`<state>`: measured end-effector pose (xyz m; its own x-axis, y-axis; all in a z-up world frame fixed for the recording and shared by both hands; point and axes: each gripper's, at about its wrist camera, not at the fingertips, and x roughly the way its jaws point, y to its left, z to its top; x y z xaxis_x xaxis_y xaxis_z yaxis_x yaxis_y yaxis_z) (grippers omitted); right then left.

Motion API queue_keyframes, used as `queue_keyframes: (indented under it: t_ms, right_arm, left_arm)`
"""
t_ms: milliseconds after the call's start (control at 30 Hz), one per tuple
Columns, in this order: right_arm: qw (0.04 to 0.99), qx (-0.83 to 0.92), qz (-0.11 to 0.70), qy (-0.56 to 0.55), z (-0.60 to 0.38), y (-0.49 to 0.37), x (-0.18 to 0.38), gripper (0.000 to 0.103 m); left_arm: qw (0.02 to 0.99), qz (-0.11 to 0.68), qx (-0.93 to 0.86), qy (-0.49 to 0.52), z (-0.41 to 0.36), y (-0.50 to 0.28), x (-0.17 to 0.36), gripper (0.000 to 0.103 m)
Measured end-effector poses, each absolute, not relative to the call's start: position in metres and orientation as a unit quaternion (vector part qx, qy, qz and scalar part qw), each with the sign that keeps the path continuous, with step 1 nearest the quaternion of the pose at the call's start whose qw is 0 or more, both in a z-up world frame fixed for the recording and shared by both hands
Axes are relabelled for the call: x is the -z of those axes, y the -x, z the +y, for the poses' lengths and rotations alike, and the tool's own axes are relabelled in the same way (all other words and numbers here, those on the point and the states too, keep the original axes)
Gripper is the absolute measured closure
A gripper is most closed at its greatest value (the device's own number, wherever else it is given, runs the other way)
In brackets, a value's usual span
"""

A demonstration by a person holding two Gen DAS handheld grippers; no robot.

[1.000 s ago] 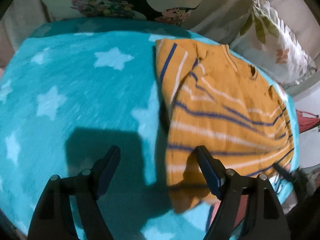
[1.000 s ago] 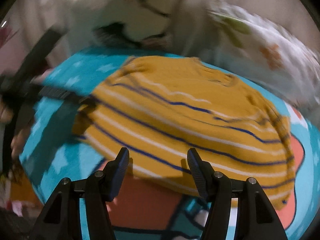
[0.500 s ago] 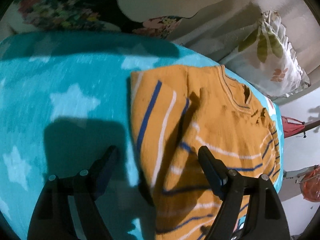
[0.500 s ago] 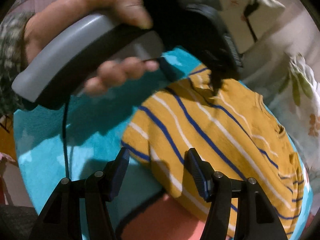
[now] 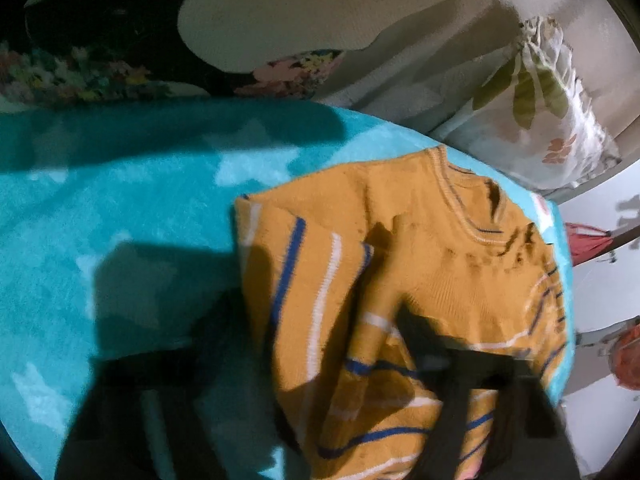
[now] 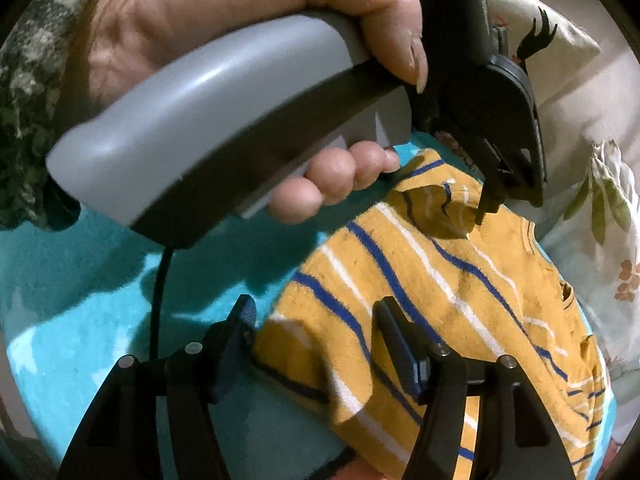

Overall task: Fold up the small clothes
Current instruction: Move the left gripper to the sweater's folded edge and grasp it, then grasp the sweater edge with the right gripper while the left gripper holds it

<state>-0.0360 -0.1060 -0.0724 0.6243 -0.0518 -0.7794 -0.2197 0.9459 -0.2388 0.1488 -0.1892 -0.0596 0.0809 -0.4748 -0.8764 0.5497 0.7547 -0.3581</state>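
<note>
A small mustard-yellow sweater with blue and white stripes [image 5: 432,280] lies on a teal star-patterned blanket [image 5: 120,208]. It also shows in the right wrist view [image 6: 460,288]. My left gripper [image 5: 316,344] is blurred, its fingers apart over the folded-in sleeve. In the right wrist view the left gripper [image 6: 490,204] touches a raised sleeve edge at the sweater's far end. My right gripper [image 6: 316,332] is open, its fingers astride the sweater's near corner.
A hand holds the grey handle of the left gripper [image 6: 224,112] close to the right camera, with a black cable hanging down. Floral pillows [image 5: 552,120] lie beyond the blanket. A dark floral cushion [image 5: 80,76] sits at the back left.
My left gripper moved forward and down onto the sweater's sleeve. My right gripper swung left toward the sweater's near corner, and the left hand came much closer in its view.
</note>
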Motion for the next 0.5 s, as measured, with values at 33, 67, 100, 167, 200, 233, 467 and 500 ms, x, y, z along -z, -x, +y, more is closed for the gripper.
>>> queue_keyframes:
  t_ms: [33, 67, 100, 167, 200, 233, 467, 500]
  right_arm:
    - [0.887, -0.056, 0.433, 0.151, -0.106, 0.035, 0.072, 0.051]
    - [0.886, -0.062, 0.435, 0.149, -0.108, 0.03, 0.072, 0.064]
    - [0.885, -0.062, 0.437, 0.152, -0.107, 0.029, 0.072, 0.077]
    - [0.884, -0.059, 0.439, 0.151, -0.108, 0.028, 0.07, 0.09]
    - [0.884, -0.062, 0.44, 0.142, -0.113, 0.025, 0.068, 0.092]
    - [0.885, -0.064, 0.443, 0.127, -0.118, 0.024, 0.065, 0.093]
    - [0.903, -0.076, 0.416, 0.077, -0.149, 0.036, 0.036, 0.095]
    - [0.907, -0.076, 0.408, 0.075, -0.153, 0.041, 0.03, 0.095]
  left_arm:
    - [0.724, 0.591, 0.356, -0.021, -0.189, -0.15, 0.062, 0.079]
    - [0.714, 0.6, 0.36, 0.003, -0.186, -0.153, 0.063, 0.086]
    - [0.713, 0.603, 0.357, 0.013, -0.183, -0.153, 0.062, 0.086]
    - [0.719, 0.6, 0.351, 0.01, -0.184, -0.151, 0.059, 0.089]
    - [0.723, 0.598, 0.347, 0.007, -0.185, -0.148, 0.057, 0.089]
    - [0.726, 0.596, 0.343, 0.003, -0.186, -0.146, 0.053, 0.09]
    - [0.745, 0.582, 0.325, 0.001, -0.199, -0.126, 0.021, 0.092]
    - [0.747, 0.581, 0.324, 0.003, -0.201, -0.122, 0.015, 0.092]
